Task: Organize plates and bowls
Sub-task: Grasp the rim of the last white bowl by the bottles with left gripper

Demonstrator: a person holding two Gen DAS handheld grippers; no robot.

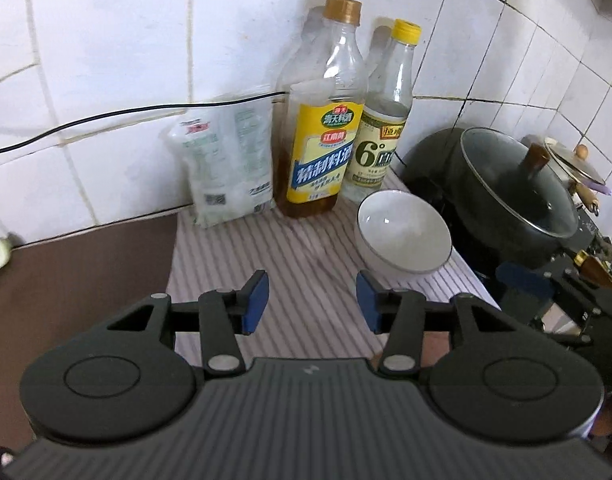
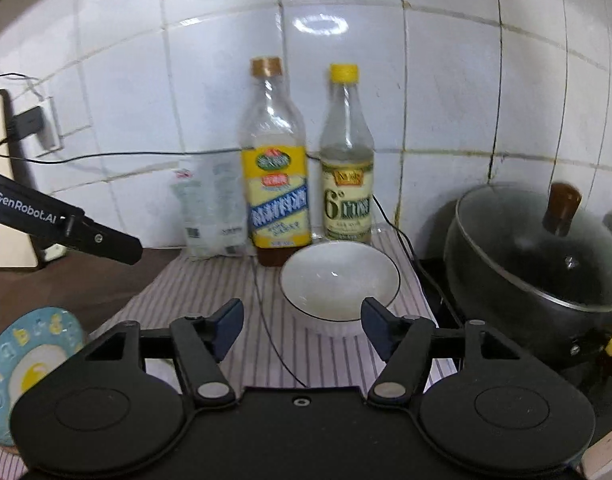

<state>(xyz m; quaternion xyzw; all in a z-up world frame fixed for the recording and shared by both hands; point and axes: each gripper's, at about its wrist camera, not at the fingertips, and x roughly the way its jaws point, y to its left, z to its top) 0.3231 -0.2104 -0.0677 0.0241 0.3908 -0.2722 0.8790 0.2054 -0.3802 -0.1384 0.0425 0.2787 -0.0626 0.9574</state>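
A white bowl (image 1: 404, 232) with a thin dark rim stands upright on a striped cloth (image 1: 298, 256), to the right and just beyond my left gripper (image 1: 311, 284). That gripper is open, with only cloth between its blue pads. In the right wrist view the same bowl (image 2: 340, 280) sits just ahead of my right gripper (image 2: 302, 312), which is open and not touching it; its right finger overlaps the bowl's near edge. A blue plate (image 2: 34, 356) with yellow shapes lies at the lower left, partly hidden by the gripper body.
Two bottles (image 1: 326, 136) (image 1: 382, 128) and a white bag (image 1: 230, 160) line the tiled wall behind the bowl. A dark pot with a glass lid (image 2: 538, 256) stands close on the right. A black cable (image 2: 274, 328) crosses the cloth. The left gripper's side reaches in from the left.
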